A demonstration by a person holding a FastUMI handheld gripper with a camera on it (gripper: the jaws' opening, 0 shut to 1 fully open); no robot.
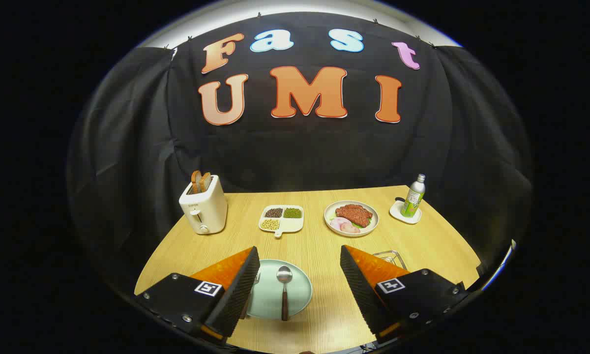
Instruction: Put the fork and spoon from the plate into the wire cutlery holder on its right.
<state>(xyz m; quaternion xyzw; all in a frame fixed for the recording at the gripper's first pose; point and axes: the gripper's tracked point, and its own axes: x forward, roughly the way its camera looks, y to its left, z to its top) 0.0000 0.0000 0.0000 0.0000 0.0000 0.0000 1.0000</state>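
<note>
A pale green plate (297,294) lies on the wooden table between my fingers, nearer the left one. On it rests a spoon (284,290) with a dark handle, bowl pointing away from me. The fork (253,287) lies beside it, mostly hidden behind my left finger (236,290). The wire cutlery holder (391,256) peeks out just behind my right finger (368,285), to the right of the plate. My gripper (299,258) hangs open above the table's near edge with nothing between its fingers.
Farther back stand a white toaster (204,206) with bread slices at the left, a divided dish of beans (281,218), a plate of meat (351,218), and a bottle (413,196) on a white coaster (405,213) at the right. Bare table lies between the plates.
</note>
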